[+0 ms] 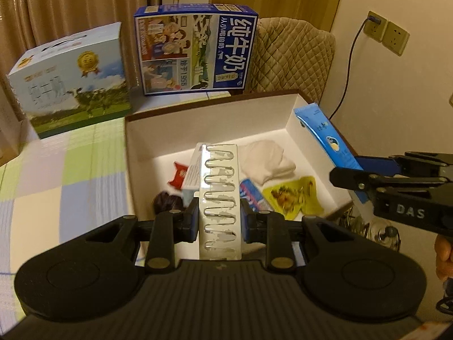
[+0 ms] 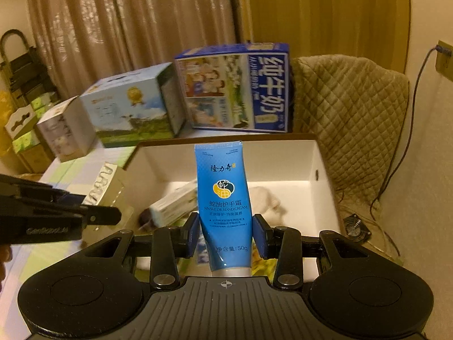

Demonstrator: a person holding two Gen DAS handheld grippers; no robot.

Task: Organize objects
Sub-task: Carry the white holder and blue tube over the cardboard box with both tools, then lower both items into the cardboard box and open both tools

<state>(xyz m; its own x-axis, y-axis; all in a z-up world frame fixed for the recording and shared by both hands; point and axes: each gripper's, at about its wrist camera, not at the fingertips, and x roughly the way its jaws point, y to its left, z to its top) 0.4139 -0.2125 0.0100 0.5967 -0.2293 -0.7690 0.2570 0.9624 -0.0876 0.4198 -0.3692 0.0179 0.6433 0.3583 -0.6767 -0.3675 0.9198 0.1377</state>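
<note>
My left gripper (image 1: pixel 218 218) is shut on a clear plastic blister strip (image 1: pixel 219 195) and holds it above the near part of an open white box (image 1: pixel 158 141). My right gripper (image 2: pixel 226 233) is shut on a blue hand cream tube (image 2: pixel 223 198), upright above the box's near edge (image 2: pixel 286 161). The tube also shows at the right of the left wrist view (image 1: pixel 325 138). In the box lie a white cloth (image 1: pixel 266 161), a yellow packet (image 1: pixel 294 195), a red packet (image 1: pixel 179 174), a white carton (image 1: pixel 192 172) and a dark round item (image 1: pixel 167 202).
Two milk cartons (image 1: pixel 70 79) (image 1: pixel 195 48) stand behind the box on a checked tablecloth (image 1: pixel 56 175). A quilted chair (image 2: pixel 348 119) stands at the back right. A cable (image 2: pixel 396 153) hangs from a wall socket. A gold-lettered box (image 2: pixel 104 187) sits left of the white box.
</note>
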